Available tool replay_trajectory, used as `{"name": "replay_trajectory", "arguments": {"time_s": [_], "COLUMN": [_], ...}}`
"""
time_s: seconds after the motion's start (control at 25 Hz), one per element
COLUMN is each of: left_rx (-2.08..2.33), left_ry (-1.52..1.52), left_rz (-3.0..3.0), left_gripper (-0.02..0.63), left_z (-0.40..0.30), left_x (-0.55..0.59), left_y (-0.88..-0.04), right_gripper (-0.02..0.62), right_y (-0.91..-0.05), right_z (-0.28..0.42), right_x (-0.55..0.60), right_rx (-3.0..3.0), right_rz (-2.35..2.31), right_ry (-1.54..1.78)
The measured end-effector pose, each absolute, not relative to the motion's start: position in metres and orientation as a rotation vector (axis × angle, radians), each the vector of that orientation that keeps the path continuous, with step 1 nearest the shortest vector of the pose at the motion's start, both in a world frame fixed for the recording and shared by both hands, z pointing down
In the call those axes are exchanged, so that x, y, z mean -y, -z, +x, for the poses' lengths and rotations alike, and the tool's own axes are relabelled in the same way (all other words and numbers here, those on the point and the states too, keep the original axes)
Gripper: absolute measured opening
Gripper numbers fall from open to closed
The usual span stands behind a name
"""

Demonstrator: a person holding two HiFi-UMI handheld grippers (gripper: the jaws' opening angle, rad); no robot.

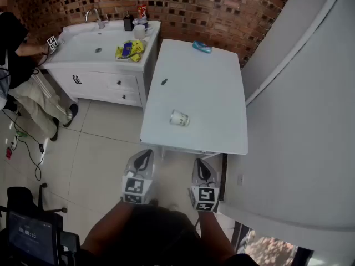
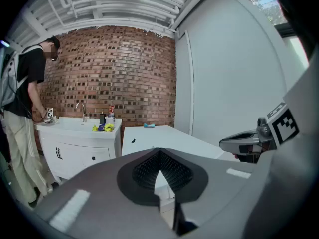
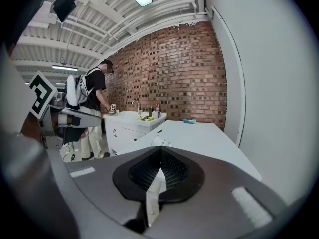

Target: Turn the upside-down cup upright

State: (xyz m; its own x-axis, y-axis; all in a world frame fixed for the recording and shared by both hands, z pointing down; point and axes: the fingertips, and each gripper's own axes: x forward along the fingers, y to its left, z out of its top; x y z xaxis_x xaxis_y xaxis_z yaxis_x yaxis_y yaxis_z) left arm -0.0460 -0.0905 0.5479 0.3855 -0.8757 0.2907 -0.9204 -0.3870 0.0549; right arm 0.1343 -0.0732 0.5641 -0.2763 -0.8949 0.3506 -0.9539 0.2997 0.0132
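Note:
A white paper cup (image 1: 179,118) rests on the white table (image 1: 211,93) near its front edge, and it looks tipped on its side. In the right gripper view the cup (image 3: 160,142) peeks just over the jaw tips. Both grippers hover over the floor in front of the table, short of its edge. My left gripper (image 1: 146,153) is shut and holds nothing. My right gripper (image 1: 199,163) is shut too, also with nothing in it. In the left gripper view the shut jaws hide the cup.
A white sink cabinet (image 1: 105,51) with a faucet (image 1: 95,16), bottles and a yellow cloth (image 1: 130,50) stands left of the table. A person (image 1: 16,65) works at it. A blue object (image 1: 202,47) and a small dark item (image 1: 164,82) lie on the table. A white wall (image 1: 310,121) runs along the right.

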Motion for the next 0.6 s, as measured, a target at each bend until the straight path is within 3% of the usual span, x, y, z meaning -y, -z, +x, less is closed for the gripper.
{"name": "replay_trajectory", "arguments": {"time_s": [0.6], "left_rx": [1.530], "left_ry": [-0.278], "left_rz": [2.466], "left_gripper": [-0.003], "left_z": [-0.078], "left_x": [0.137], "left_y": [-0.550], "right_gripper": [0.014], "right_y": [-0.554], "right_z": [0.098], "right_x": [0.122], "right_rx": [2.218], "right_rz": [1.631], "right_ry": [-0.222]}}
